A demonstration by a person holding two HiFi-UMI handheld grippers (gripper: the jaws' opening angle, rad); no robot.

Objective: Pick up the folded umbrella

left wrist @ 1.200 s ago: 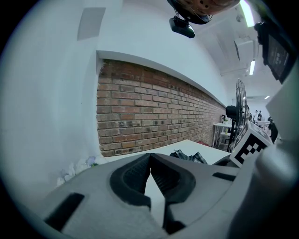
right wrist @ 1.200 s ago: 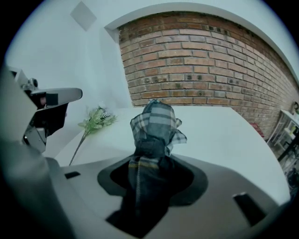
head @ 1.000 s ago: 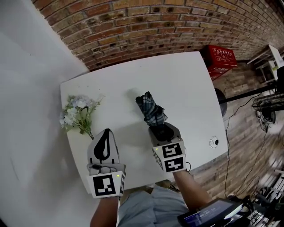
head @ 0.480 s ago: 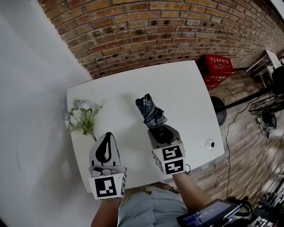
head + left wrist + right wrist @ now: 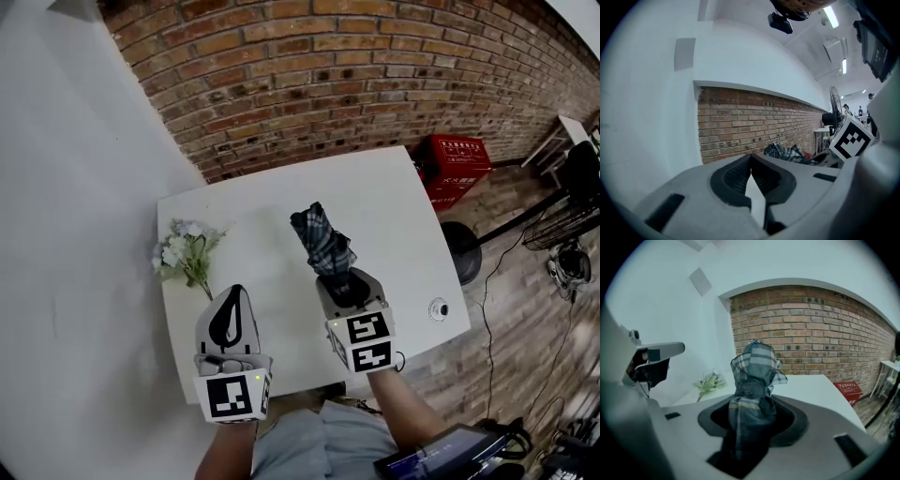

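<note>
Right gripper [image 5: 342, 281] clamped on near end of folded umbrella [image 5: 323, 242], long axis running straight out toward brick wall [image 5: 328, 75]; left gripper [image 5: 233, 292] alongside, jaws together, empty.

Left tongs [image 5: 232, 292] together, right tongs [image 5: 343, 279] clamped.

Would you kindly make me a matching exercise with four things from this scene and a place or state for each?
1 folded umbrella
2 flower bunch
3 red crate
4 left gripper

A on the floor beside the table
B shut and empty
C held by the right gripper
D lying on the table's left side

Pairs: 1-C, 2-D, 3-A, 4-B
</note>
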